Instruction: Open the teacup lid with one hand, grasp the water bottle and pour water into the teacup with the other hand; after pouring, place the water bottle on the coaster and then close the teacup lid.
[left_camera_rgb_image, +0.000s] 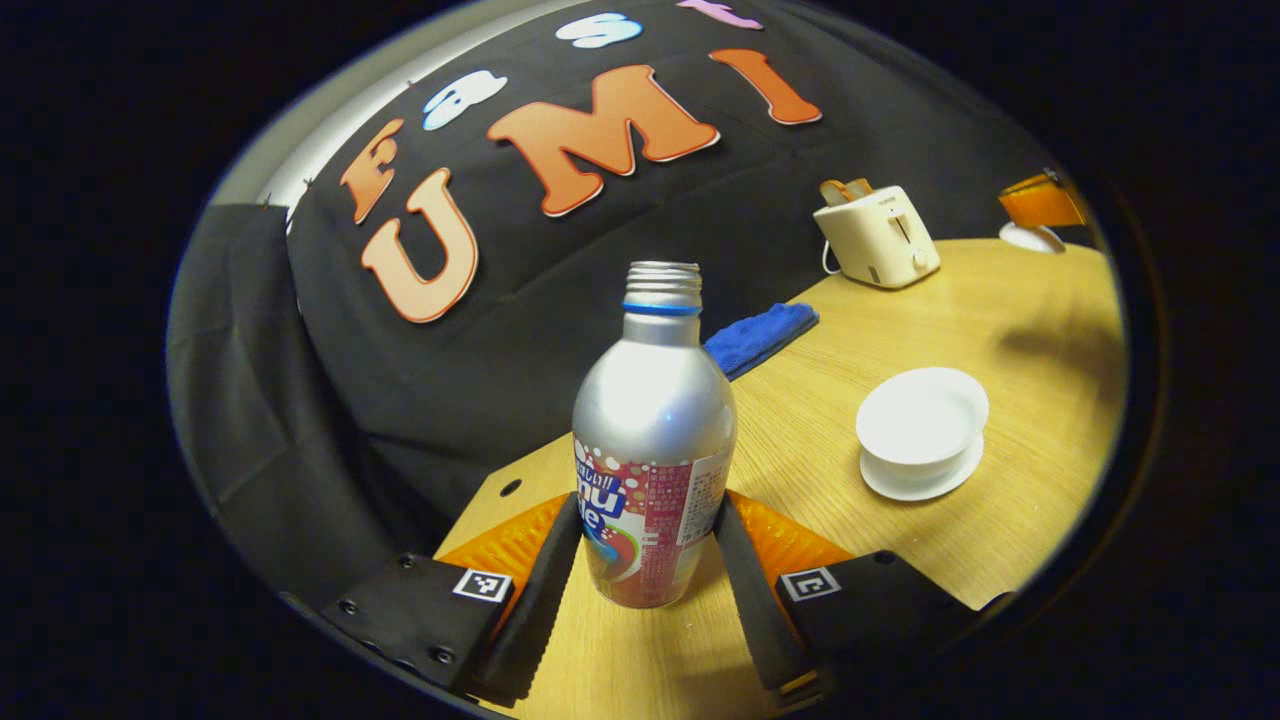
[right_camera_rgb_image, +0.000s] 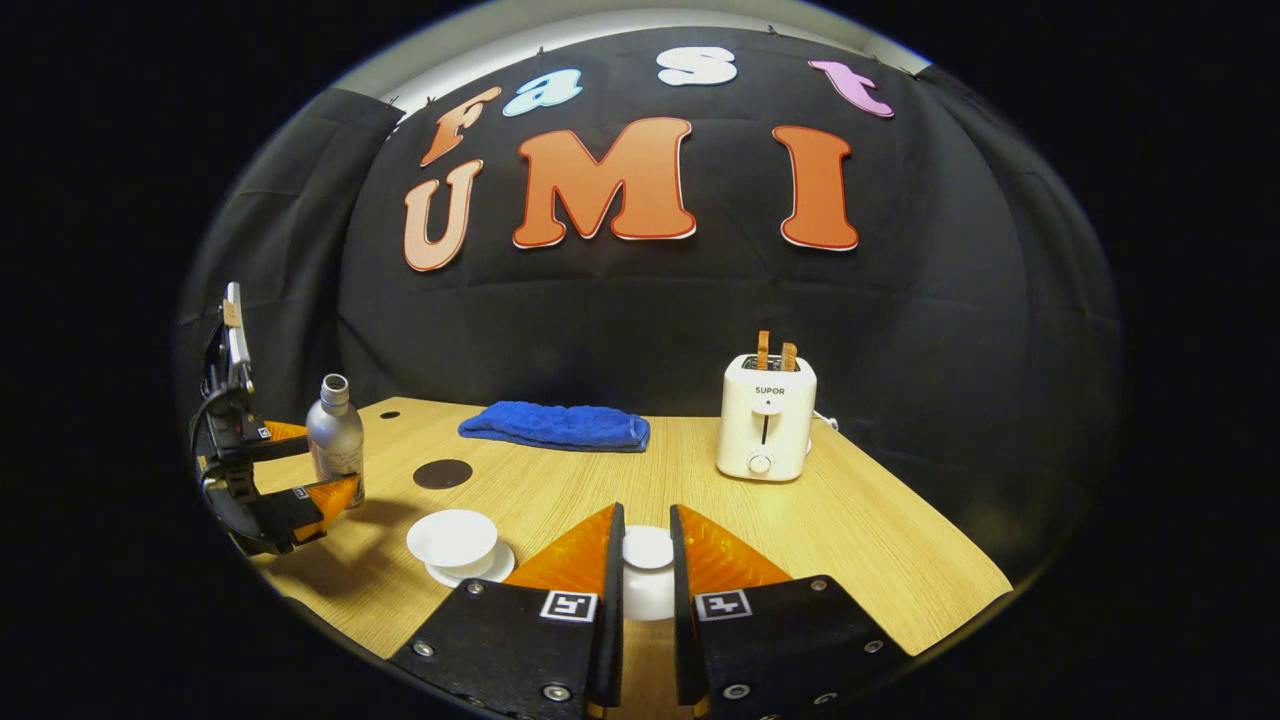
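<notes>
Wooden table (right_camera_rgb_image: 800, 520) under black cloth walls carries everything I am working with. My teacup (left_camera_rgb_image: 922, 415) sits open on its saucer (left_camera_rgb_image: 920, 480) toward the near edge of the table, white and uncovered; in the right gripper view the same cup (right_camera_rgb_image: 452, 538) lies left of my right tool.

My right gripper (right_camera_rgb_image: 646, 560) is closed down on the teacup lid (right_camera_rgb_image: 648, 570), both fingers pressing its sides, the lid held up off the cup and well apart from it.

My left gripper (left_camera_rgb_image: 648, 560) has its two fingers flat against the lower body of the water bottle (left_camera_rgb_image: 652, 450), clamping it at the label. The bottle stands upright, uncapped, its base near the table's left edge; I cannot tell whether it is touching the wood. From the right gripper view I see that left tool (right_camera_rgb_image: 300, 470) at the far left with the bottle (right_camera_rgb_image: 335, 440) in it.

A dark round coaster (right_camera_rgb_image: 443, 473) lies just beyond the cup, near the bottle. Along the back edge lie a folded blue cloth (right_camera_rgb_image: 555, 427) and, toward the right, a cream toaster (right_camera_rgb_image: 766, 418) with two slices up.
</notes>
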